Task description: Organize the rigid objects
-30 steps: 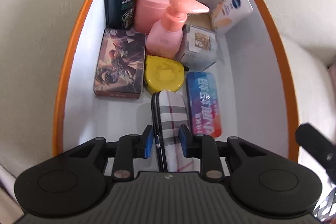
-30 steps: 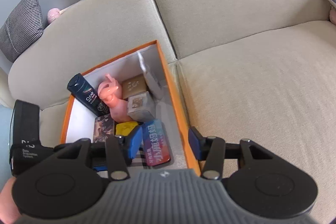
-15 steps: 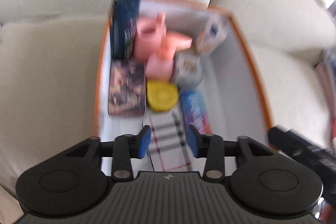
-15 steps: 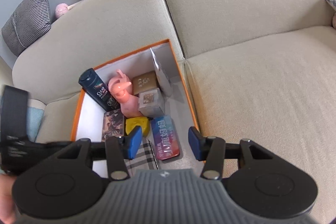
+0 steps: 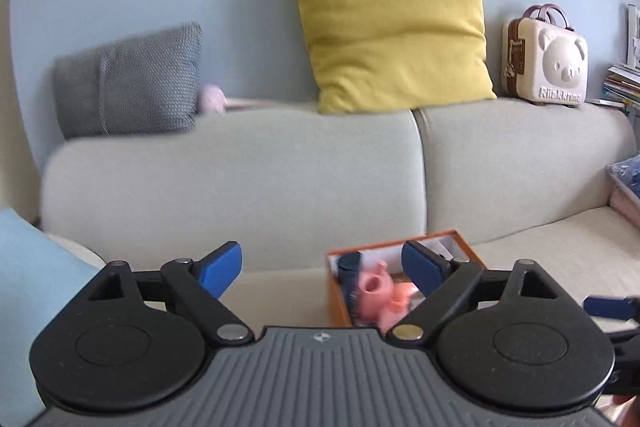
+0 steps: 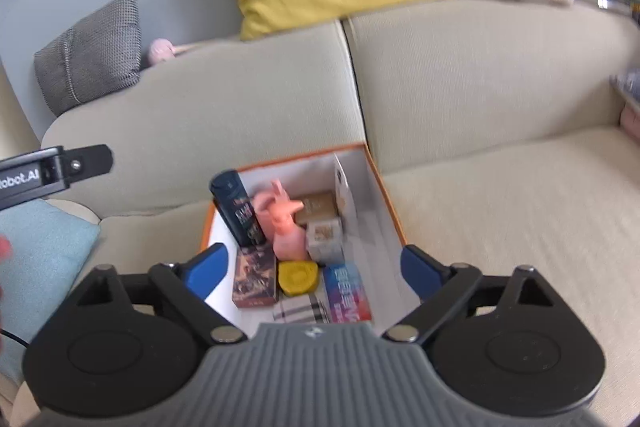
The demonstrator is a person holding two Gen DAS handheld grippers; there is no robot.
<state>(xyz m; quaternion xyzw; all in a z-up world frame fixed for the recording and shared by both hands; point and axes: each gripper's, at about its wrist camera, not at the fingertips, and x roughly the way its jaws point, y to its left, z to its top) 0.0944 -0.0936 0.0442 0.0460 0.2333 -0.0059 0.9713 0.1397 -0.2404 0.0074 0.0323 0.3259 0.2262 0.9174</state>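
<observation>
An orange-rimmed white box (image 6: 384,183) sits on the sofa seat and holds a dark shampoo bottle (image 6: 236,211), a pink pump bottle (image 6: 286,227), a picture card box (image 6: 254,279), a yellow case (image 6: 298,277), a plaid case (image 6: 300,309), a blue-red tin (image 6: 346,293) and small cartons. My right gripper (image 6: 310,267) hangs above the box's near end, jaws opening wide, nothing held. My left gripper (image 5: 322,269) is raised, facing the sofa back, jaws opening wide and empty; the box (image 5: 336,291) shows low between its fingers.
A yellow cushion (image 5: 392,23) and a grey cushion (image 5: 128,83) lean on the sofa back, with a bear-faced case (image 5: 546,57) at right. A light blue cushion (image 6: 36,255) lies at left. The left gripper's body (image 6: 48,173) reaches in at the right view's left edge.
My left gripper let go of the plaid case, which now lies in the box, then rose and tilted up toward the sofa back. Both grippers' jaws spread wide; the right one pulled back and up.
</observation>
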